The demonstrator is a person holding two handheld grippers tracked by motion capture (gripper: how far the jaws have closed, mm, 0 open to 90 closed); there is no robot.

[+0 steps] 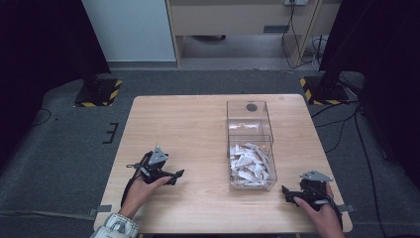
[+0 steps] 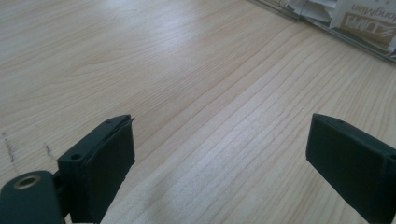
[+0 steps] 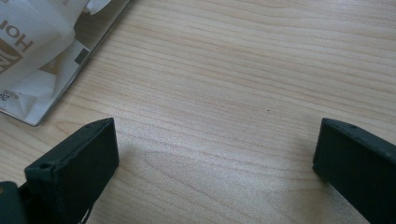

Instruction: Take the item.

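Printed packets in the clear box – lettering partly legible

Upside-down brown letters on a white packet [image 2: 363, 21] at the top right of the left gripper view, roughly "ongMan" over a second, illegible word; on another packet [image 3: 21, 44] in the right gripper view, large letters "HO" cut off at the edge – smaller print too blurred to read.

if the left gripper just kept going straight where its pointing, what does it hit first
Probably the clear plastic box of white paper packets. The left gripper rests open on the light wooden table, jaws aimed toward the box's near side wall, with bare wood between. In the left gripper view the box sits ahead and slightly right, so contact might be glancing.
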